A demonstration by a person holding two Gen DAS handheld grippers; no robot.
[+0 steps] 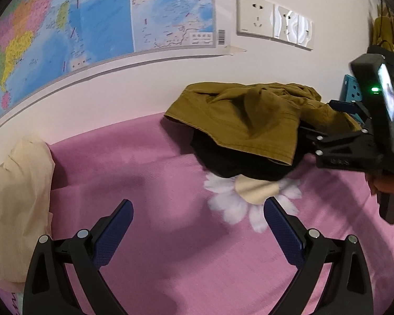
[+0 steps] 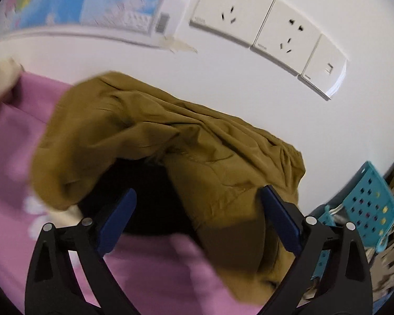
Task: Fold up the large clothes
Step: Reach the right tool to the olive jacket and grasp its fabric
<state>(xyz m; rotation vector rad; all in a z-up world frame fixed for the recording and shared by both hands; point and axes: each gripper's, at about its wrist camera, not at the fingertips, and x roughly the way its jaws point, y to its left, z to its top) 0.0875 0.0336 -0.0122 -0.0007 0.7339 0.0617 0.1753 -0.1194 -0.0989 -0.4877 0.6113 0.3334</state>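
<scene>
The olive garment (image 1: pixel 244 120) was found crumpled over a dark garment (image 1: pixel 239 162) on the pink sheet (image 1: pixel 170 249), against the wall. Both the left gripper (image 1: pixel 198 233) and right gripper (image 2: pixel 198 220) were held apart, empty. A hem edge, not bunched folds, should be pinched.

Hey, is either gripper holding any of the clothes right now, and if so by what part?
Nothing is held. The left gripper stands open over bare pink bedding. The right gripper is open too, its pads not pressing on the olive garment.
</scene>
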